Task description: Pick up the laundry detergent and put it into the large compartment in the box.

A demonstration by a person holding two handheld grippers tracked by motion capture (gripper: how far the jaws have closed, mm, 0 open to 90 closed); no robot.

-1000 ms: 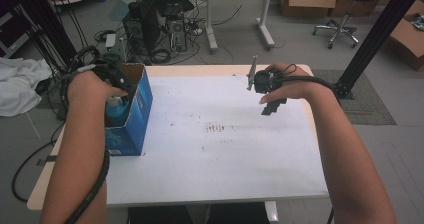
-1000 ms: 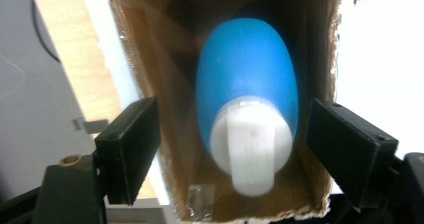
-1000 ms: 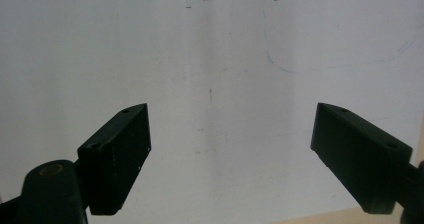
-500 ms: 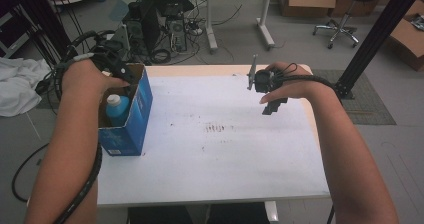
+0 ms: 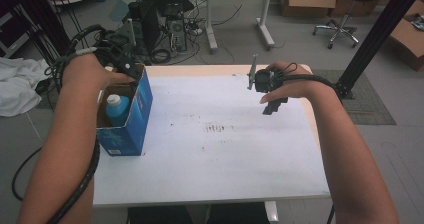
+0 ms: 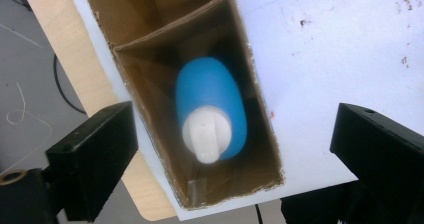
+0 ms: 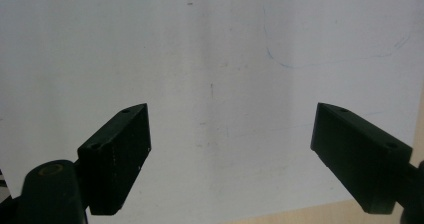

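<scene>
A blue bottle (image 5: 117,109) with a white cap stands upright in an open blue cardboard box (image 5: 127,136) at the table's left edge. My left gripper (image 5: 129,74) hovers above the box's far end. In the left gripper view its jaws (image 6: 232,121) stand wide apart and have just been opening. The bottle (image 6: 210,96) sits below and between them, untouched, inside the box's brown walls (image 6: 145,29). My right gripper (image 5: 272,104) hangs over the far right of the white table (image 5: 215,154). Its jaws (image 7: 230,134) are open over bare tabletop.
A cardboard divider (image 6: 170,31) splits the box; the bottle fills the nearer compartment. Behind the table the floor holds a computer tower (image 5: 167,21), cables, another table's legs and an office chair (image 5: 345,19). A white cloth (image 5: 17,86) lies at the left, and a black post (image 5: 380,34) rises at the right.
My left hand has risen out of the box and its jaws have spread, leaving the bottle standing inside. The right hand has stayed put.
</scene>
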